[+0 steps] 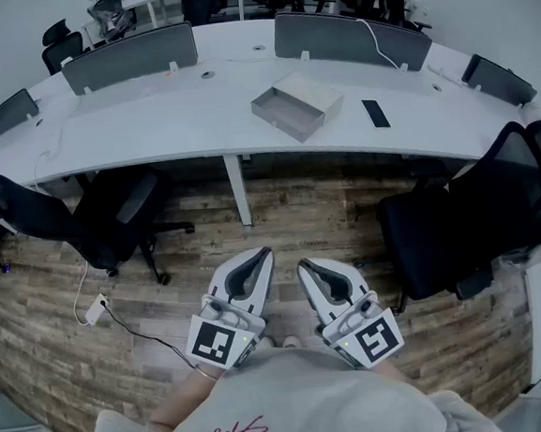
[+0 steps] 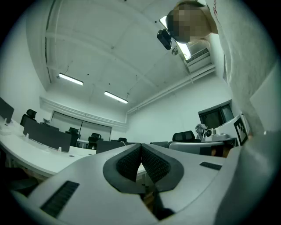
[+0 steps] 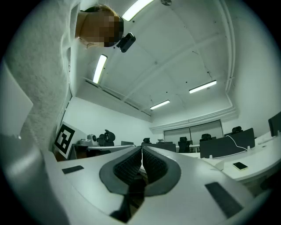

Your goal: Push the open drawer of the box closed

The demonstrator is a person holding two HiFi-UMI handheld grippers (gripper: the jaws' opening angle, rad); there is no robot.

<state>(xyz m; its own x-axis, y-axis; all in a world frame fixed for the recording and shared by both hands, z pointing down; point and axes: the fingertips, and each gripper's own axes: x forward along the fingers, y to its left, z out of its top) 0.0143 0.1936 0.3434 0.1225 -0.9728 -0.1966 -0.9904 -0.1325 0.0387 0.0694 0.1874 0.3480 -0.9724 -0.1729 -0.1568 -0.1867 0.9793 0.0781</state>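
Two closed, empty claws: your left gripper (image 1: 261, 255), right gripper (image 1: 305, 267), well short of desk (image 1: 149, 117); box (image 1: 316, 90) there, drawer (image 1: 285, 114) open, phone (image 1: 375, 113) near; chairs (image 1: 111, 220) flanking

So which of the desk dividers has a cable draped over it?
The divider right of centre, behind the box: a white cable runs down across its right end. The other dividers show none.
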